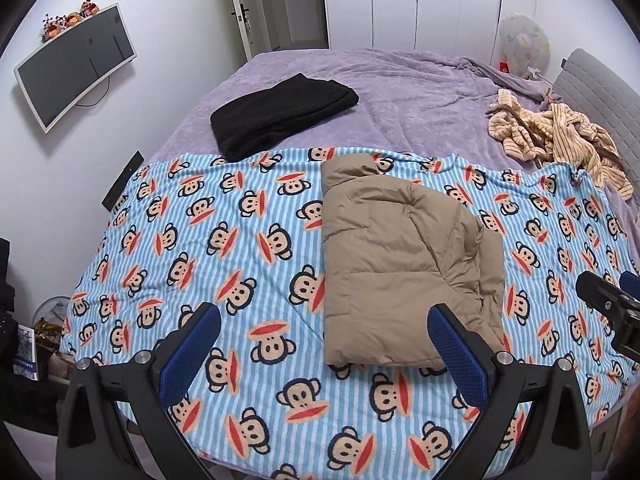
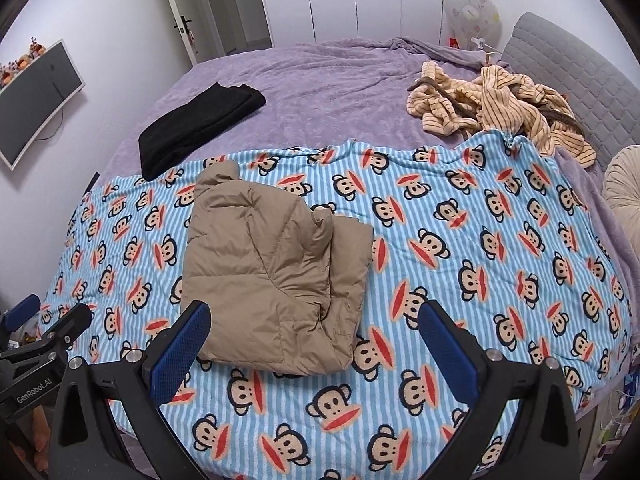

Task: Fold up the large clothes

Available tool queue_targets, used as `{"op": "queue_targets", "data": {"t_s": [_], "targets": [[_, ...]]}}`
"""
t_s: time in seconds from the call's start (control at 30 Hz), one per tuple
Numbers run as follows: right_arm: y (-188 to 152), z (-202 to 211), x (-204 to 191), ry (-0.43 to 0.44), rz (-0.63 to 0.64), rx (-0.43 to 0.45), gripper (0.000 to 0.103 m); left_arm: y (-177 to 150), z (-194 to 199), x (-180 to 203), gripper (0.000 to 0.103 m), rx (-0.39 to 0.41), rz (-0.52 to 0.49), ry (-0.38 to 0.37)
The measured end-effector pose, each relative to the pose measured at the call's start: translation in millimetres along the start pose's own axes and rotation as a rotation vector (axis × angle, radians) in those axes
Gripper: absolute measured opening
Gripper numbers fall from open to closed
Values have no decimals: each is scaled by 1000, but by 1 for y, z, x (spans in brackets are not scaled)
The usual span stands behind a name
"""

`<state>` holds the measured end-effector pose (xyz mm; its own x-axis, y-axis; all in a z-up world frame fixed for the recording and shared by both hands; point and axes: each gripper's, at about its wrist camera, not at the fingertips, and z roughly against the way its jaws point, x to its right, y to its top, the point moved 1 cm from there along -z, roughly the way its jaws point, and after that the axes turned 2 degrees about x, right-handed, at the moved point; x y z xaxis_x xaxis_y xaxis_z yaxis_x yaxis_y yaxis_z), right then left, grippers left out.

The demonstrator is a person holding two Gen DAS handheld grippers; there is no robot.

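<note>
A puffy tan jacket (image 1: 404, 268) lies folded up in a thick bundle on a blue striped blanket with monkey faces (image 1: 240, 256). The blanket covers the near part of a big bed with a purple cover (image 1: 420, 92). The jacket's collar end points toward the far side of the bed, and its soft folded edge is on the near side. The left gripper (image 1: 324, 332) hangs above the blanket near the front of the jacket. Its two blue fingers (image 1: 192, 344) are spread wide apart and hold nothing. The right gripper (image 2: 316, 328) is beside it, also over the near edge of the jacket, and its blue fingers (image 2: 448, 344) are spread wide too, with nothing between them. Neither one touches the jacket. Farther back on the purple cover lies a black folded cloth (image 1: 280, 112), with its near edge on the blanket. Off to the right is a messy pile of yellow striped clothes (image 2: 492, 108), close to a grey headboard (image 2: 580, 92). A flat dark screen (image 1: 76, 68) hangs on the white wall to the left.
</note>
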<state>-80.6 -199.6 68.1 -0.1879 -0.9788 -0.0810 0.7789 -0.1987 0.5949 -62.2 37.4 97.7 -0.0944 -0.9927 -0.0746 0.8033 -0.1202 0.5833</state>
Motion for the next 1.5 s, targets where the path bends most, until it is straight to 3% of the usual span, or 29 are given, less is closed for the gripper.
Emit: {"op": "queue_targets", "data": {"t_s": [1.5], "targets": [[-5, -6, -2, 1, -3, -19, 103, -10, -14, 2, 103, -26, 11, 5]]}}
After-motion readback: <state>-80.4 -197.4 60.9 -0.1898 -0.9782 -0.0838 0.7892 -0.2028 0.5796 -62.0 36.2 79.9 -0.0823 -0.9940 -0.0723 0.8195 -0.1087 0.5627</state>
